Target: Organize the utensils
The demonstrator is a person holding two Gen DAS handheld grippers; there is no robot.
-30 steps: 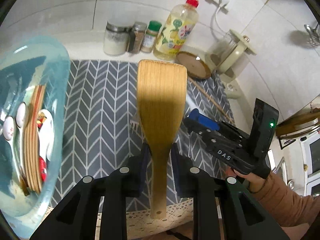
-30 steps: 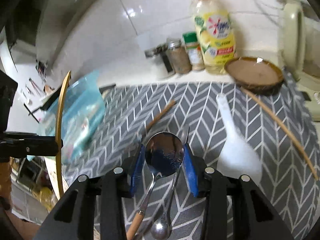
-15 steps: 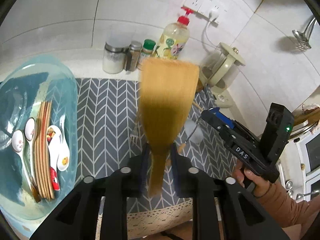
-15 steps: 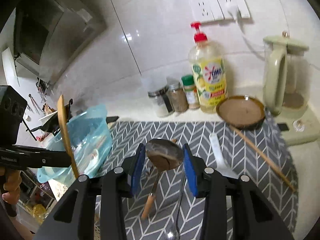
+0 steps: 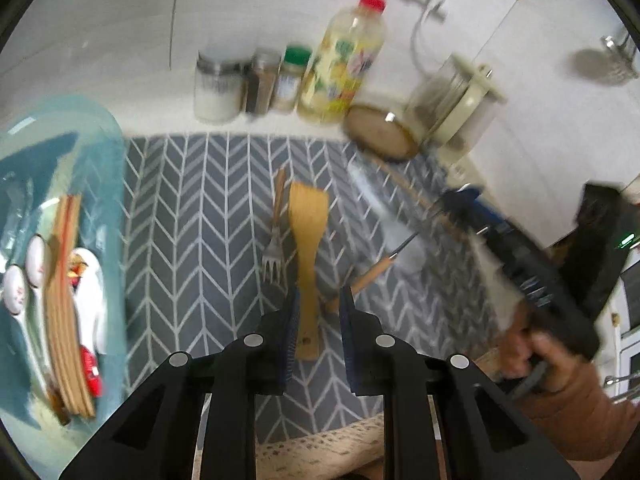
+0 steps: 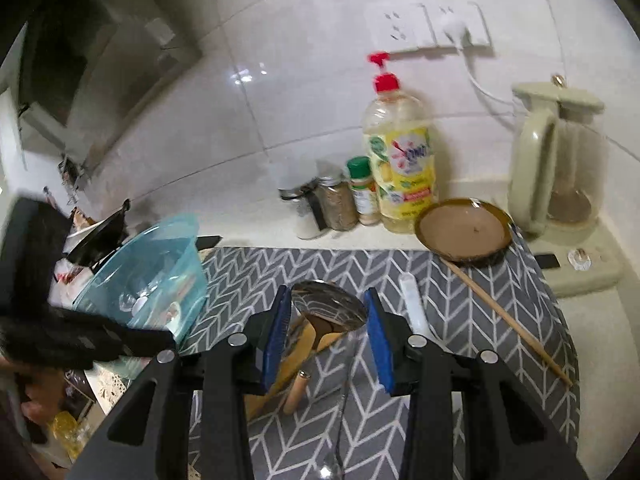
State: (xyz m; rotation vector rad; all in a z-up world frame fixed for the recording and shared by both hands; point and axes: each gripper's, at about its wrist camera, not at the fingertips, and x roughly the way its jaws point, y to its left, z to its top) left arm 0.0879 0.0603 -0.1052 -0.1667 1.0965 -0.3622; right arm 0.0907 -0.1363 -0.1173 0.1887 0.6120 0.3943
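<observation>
A wooden spatula [image 5: 308,240] lies flat on the grey chevron mat [image 5: 192,208] next to a metal fork [image 5: 274,248]. My left gripper [image 5: 319,308] hovers over the spatula's handle end with its jaws a little apart and nothing pressed between them. My right gripper [image 6: 326,320] is shut on the bowl of a metal spoon [image 6: 328,308], whose wood-tipped handle [image 6: 296,396] hangs down above the mat. The spatula [image 6: 300,348] shows beneath that spoon. A teal basin [image 5: 108,152] at the left holds ceramic spoons [image 5: 90,292] and chopsticks [image 5: 64,312].
On the mat also lie a white plastic spoon [image 6: 412,308], a single chopstick [image 6: 508,320] and another metal utensil [image 6: 340,420]. A brown dish [image 6: 464,232], spice jars [image 6: 340,204], a soap bottle [image 6: 400,168] and a kettle [image 6: 560,168] line the back wall.
The spatula has slipped out of my left gripper's jaws and now lies on the mat. My right gripper has risen with the spoon still in it.
</observation>
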